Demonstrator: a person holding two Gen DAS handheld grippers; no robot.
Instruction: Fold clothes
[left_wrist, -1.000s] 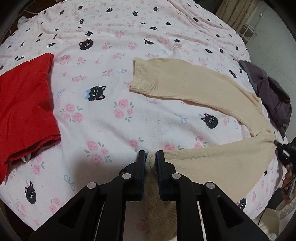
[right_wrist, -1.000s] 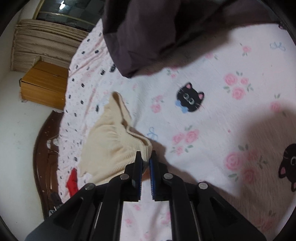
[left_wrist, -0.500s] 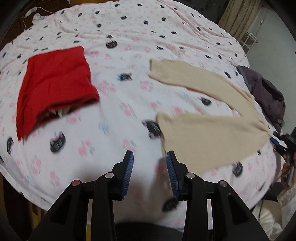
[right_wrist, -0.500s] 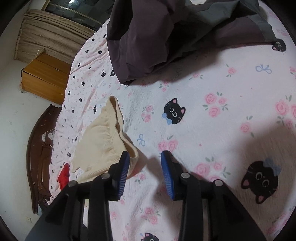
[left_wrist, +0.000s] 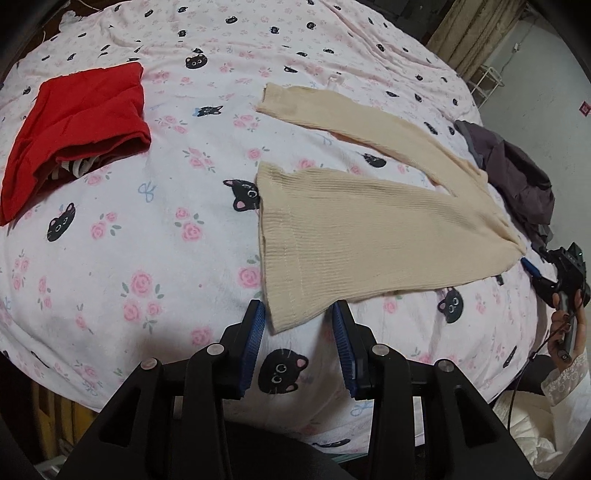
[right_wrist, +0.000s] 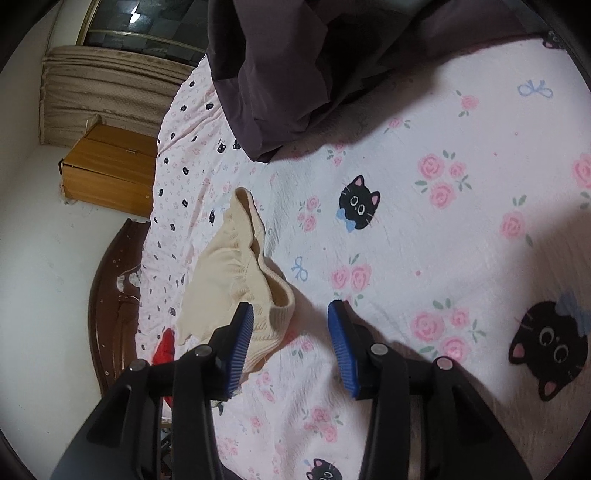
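Two grippers: both unclenched, gripping nothing
Left gripper (left_wrist: 297, 325): parted at cream sweater's (left_wrist: 369, 236) hem corner
Right gripper (right_wrist: 291, 325): jaws opening beside sweater's collar
Sweater: flat on bedsheet (left_wrist: 147, 240), between red garment (left_wrist: 77, 122) and dark garment (left_wrist: 517, 177)

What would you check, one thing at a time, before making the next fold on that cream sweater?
1. Left gripper free of cloth: ok; its jaws stand apart, with the hem corner of the cream sweater lying loose beyond them.
2. Right gripper let go: ok; its jaws are opening, and the collar end lies beside one pad, unpinched.
3. Sweater body flat: ok; no big wrinkles.
4. Sleeve laid out: ok; it stretches away from the body.
5. Room to fold: ok; the red garment lies well apart, but the dark garment sits close by the shoulder.
6. Collar smooth: not ok; it bunches up.
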